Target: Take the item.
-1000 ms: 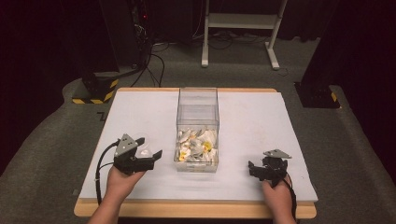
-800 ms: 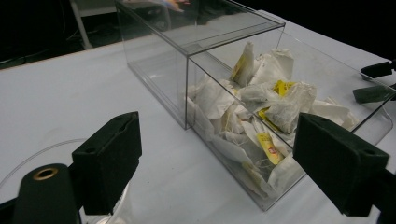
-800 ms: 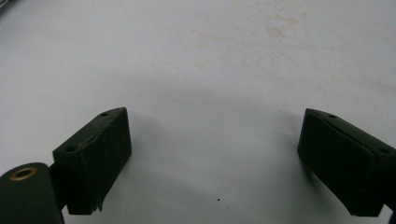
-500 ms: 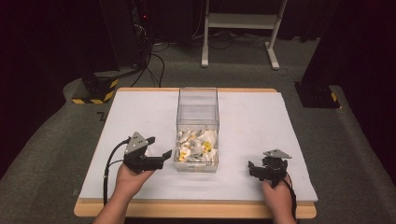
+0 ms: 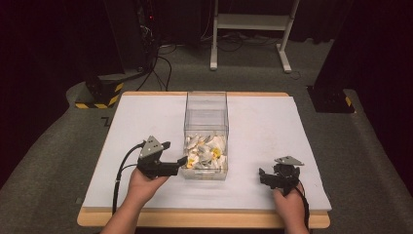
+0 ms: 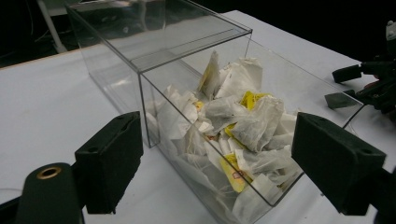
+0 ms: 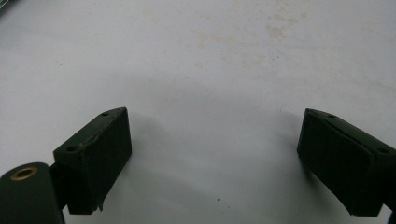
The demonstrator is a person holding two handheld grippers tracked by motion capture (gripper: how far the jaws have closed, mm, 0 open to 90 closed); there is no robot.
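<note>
A clear plastic box [image 5: 206, 113] stands in the middle of the white table top [image 5: 272, 131], its near half holding a heap of white and yellow tea bags [image 5: 204, 153]. My left gripper [image 5: 180, 163] is low at the box's near left corner, pointing right at it. In the left gripper view the jaws stand open [image 6: 217, 135] with the box wall [image 6: 154, 74] and the tea bags [image 6: 243, 121] just ahead. My right gripper [image 5: 264, 176] rests at the table's front right, open [image 7: 212, 135] over bare white surface, holding nothing.
The table's wooden front edge [image 5: 204, 219] lies just below both hands. Beyond the table are a black and yellow floor block [image 5: 100, 92], cables and a white stand [image 5: 251, 22]. My right gripper [image 6: 369, 84] shows past the box in the left gripper view.
My left gripper has moved right, from left of the box up to its near left corner. The right gripper has stayed where it was.
</note>
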